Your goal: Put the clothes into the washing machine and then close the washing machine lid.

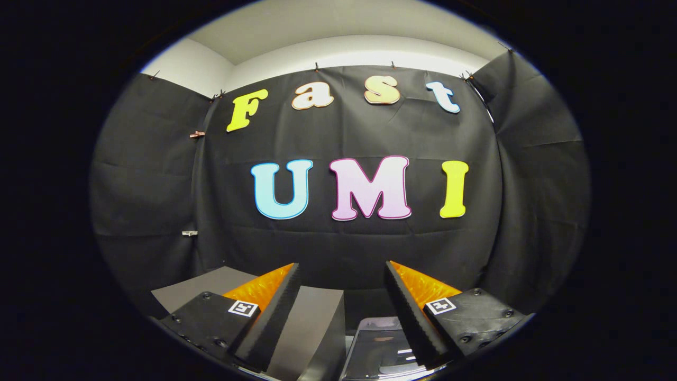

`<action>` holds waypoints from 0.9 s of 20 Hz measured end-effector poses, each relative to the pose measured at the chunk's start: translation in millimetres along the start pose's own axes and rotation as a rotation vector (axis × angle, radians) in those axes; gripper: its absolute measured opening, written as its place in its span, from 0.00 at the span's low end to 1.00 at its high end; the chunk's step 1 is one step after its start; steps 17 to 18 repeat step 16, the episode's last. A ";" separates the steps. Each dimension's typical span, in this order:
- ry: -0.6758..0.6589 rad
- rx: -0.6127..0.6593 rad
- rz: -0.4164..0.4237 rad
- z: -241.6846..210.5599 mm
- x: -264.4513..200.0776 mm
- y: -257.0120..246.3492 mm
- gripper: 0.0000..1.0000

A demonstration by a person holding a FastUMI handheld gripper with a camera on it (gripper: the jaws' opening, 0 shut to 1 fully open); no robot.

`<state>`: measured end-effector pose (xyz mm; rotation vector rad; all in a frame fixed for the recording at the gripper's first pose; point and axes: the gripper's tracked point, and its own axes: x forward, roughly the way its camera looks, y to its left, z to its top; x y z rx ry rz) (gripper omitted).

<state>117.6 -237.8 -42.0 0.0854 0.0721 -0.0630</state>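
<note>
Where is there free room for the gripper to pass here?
The gripper is open, with nothing between its fingers. Free air lies ahead, up to the cloth wall. Below is crowded: a grey box and the washing machine sit side by side.

tool [341, 275] fingers apart | box [312, 328] between them | washing machine [381, 344] just beside, below

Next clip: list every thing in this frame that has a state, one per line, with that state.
gripper: fingers open, nothing between them, raised and facing the booth wall.
washing machine: low between and below the fingers, seen from above; whether its lid is open or closed cannot be told.
grey panel: stands upright beside the left finger, apart from both fingers.
</note>
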 end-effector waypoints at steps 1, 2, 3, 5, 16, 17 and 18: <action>0.001 -0.003 0.006 -0.4 -1.4 0.7 0.99; 0.001 -0.003 0.013 -0.6 -2.1 1.8 0.99; 0.002 -0.006 0.017 -1.1 -2.8 2.0 0.99; 0.005 -0.011 0.020 -3.8 -1.2 1.0 0.99; 0.026 -0.011 0.035 -13.1 1.9 7.1 0.99; 0.026 -0.011 0.035 -13.1 1.9 7.1 0.99; 0.026 -0.011 0.035 -13.1 1.9 7.1 0.99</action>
